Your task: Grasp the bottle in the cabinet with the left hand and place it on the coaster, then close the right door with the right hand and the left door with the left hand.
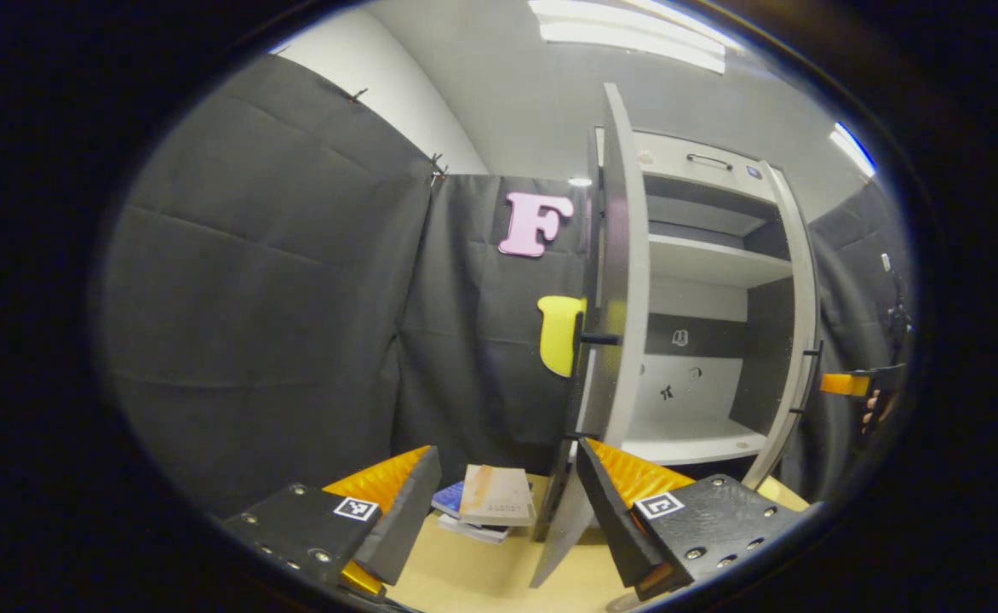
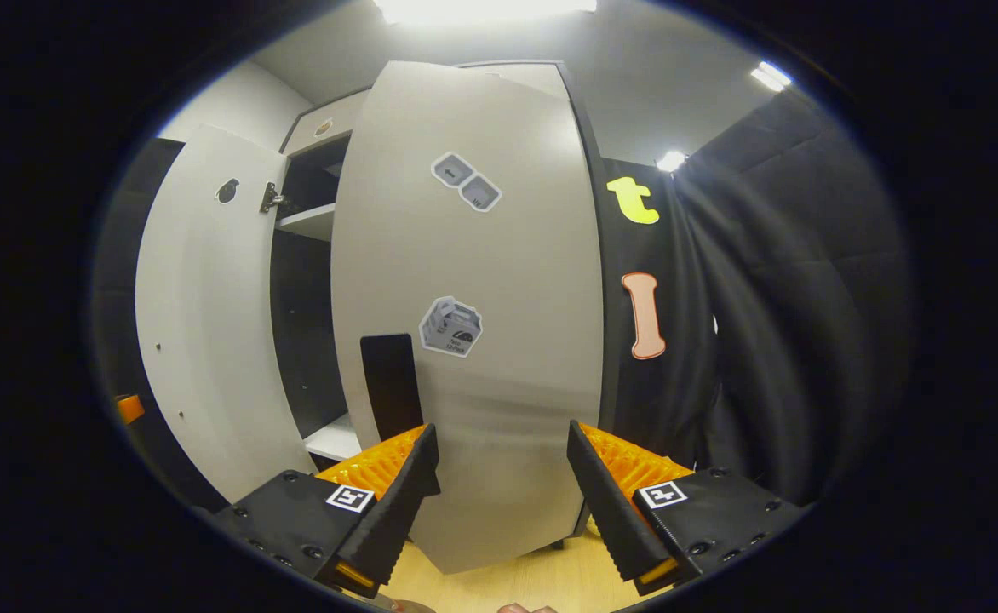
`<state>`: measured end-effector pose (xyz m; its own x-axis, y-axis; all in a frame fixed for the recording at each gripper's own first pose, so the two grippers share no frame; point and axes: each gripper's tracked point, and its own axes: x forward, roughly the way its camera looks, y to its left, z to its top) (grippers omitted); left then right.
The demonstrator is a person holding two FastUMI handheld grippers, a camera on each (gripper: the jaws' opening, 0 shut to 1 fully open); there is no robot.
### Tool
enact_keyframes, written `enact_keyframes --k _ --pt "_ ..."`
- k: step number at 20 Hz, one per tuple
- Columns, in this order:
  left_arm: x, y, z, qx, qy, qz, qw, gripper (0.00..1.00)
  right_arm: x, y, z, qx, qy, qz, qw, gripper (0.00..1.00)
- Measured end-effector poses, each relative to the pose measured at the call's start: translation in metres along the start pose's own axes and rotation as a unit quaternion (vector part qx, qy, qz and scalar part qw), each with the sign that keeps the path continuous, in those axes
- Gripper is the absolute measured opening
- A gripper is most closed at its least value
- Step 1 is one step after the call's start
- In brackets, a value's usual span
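Observation:
The white cabinet (image 1: 703,264) stands ahead with bare shelves. In the left gripper view its left door (image 1: 627,298) stands open, seen nearly edge-on, with a dark handle (image 1: 599,339) sticking out. My left gripper (image 1: 507,511) is open and holds nothing, just short of that door's lower edge. In the right gripper view the right door (image 2: 482,281) faces me with its stickered outer side and a dark handle (image 2: 390,383). My right gripper (image 2: 499,494) is open close in front of it. The left door (image 2: 209,340) shows its inner face further left.
A small stack of books (image 1: 490,502) lies on the light wooden table (image 1: 465,570) left of the cabinet. The right door's edge (image 1: 801,340) curves down the cabinet's right side, with the other gripper (image 1: 857,385) and a hand beyond it. Black cloth walls surround the booth.

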<state>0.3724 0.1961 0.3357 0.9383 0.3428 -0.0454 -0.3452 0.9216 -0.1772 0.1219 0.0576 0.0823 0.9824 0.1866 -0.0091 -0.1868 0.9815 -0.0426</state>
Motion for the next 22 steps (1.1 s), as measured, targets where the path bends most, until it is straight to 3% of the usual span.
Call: enact_keyframes --k 3,10,13,14,16,17,18,19,21,22 --pt "0.012 0.028 0.005 -0.002 -0.006 -0.023 1.0 0.93 -0.013 0.011 -0.01 0.001 -0.001 -0.01 1.0 0.96" --pt "0.063 0.054 0.028 0.002 -0.016 -0.079 0.997 0.93 -0.044 0.014 -0.024 0.005 -0.001 -0.052 0.999 0.97" --pt "0.089 0.042 0.042 0.002 -0.022 -0.114 0.993 0.93 -0.058 0.007 -0.031 0.014 0.003 -0.077 0.997 0.97" --pt "0.095 0.037 0.044 0.002 -0.023 -0.127 0.992 0.99 -0.064 0.003 -0.034 0.016 0.005 -0.087 0.996 0.97" --pt "0.106 0.022 0.05 0.005 -0.026 -0.152 0.988 0.99 -0.075 -0.005 -0.04 0.02 0.009 -0.106 0.994 0.97" --pt "0.11 0.015 0.051 0.008 -0.028 -0.161 0.987 0.92 -0.08 -0.01 -0.042 0.023 0.011 -0.116 0.993 0.97" --pt "0.112 0.008 0.05 0.011 -0.03 -0.17 0.985 0.92 -0.084 -0.014 -0.044 0.026 0.013 -0.125 0.992 0.97" --pt "0.116 -0.001 0.05 0.013 -0.03 -0.179 0.983 0.99 -0.089 -0.02 -0.047 0.029 0.014 -0.134 0.99 0.97" --pt "0.122 -0.013 0.048 0.027 -0.032 -0.182 0.982 0.99 -0.097 -0.029 -0.05 0.036 0.016 -0.15 0.988 0.97" --pt "0.13 -0.016 0.049 0.035 -0.034 -0.186 0.981 0.92 -0.1 -0.034 -0.05 0.039 0.016 -0.156 0.987 0.97"
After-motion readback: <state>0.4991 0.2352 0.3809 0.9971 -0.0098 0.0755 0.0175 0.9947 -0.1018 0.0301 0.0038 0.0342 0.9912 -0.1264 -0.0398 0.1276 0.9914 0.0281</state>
